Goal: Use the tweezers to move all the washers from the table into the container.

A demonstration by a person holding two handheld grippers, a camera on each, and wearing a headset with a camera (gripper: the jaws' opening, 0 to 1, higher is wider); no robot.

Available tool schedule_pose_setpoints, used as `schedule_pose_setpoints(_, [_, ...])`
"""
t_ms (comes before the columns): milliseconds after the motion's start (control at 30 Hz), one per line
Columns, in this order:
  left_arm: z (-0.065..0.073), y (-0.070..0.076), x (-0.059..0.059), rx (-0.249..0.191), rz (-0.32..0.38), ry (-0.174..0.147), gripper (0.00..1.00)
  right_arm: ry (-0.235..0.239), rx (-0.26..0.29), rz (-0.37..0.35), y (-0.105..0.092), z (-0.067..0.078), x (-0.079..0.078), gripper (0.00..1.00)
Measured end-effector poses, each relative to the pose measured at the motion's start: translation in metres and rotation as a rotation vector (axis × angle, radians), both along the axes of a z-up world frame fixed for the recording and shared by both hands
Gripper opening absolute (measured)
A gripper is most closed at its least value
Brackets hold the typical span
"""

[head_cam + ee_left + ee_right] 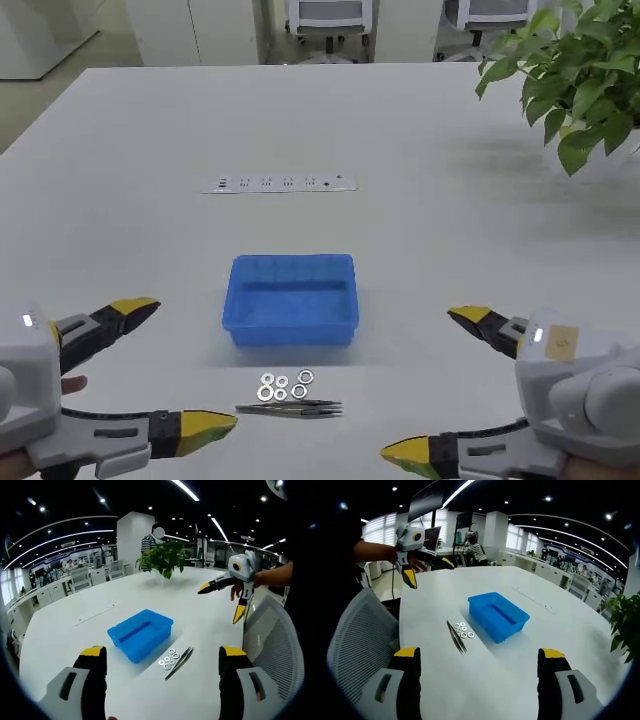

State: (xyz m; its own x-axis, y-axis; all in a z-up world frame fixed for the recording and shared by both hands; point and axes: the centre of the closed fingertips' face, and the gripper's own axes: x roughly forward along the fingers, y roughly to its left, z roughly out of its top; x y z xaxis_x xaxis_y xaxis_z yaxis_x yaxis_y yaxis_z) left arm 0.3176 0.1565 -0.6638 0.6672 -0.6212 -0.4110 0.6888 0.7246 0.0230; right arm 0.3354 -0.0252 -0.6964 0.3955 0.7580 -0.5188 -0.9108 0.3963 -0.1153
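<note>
White table (450, 220) stretches under both claws: the left gripper (188, 363) and the right gripper (422, 384) are spread wide, empty, touching nothing. The tweezers (290, 407) lie between them, the washers (285, 385) just beyond, the blue container (291, 300) farther ahead.

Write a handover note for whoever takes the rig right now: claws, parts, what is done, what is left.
Open and empty: left claw and right claw, both held over the table, touching nothing.
On the table nearest the person, between the claws: the tweezers, lying flat, not picked up.
Just beyond them: the washers, a small cluster.
Beyond those: the blue container, which looks empty.
Done: nothing yet.
Left: take the tweezers, then move every washer into the container.
</note>
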Motion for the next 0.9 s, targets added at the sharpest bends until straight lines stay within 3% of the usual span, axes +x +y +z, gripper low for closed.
schedule_pose_setpoints(900, [-0.0029, -0.0027, 0.0004, 0.011, -0.017, 0.004, 0.98, 0.002, -0.012, 0.002, -0.0029, -0.0018, 0.0004, 0.98])
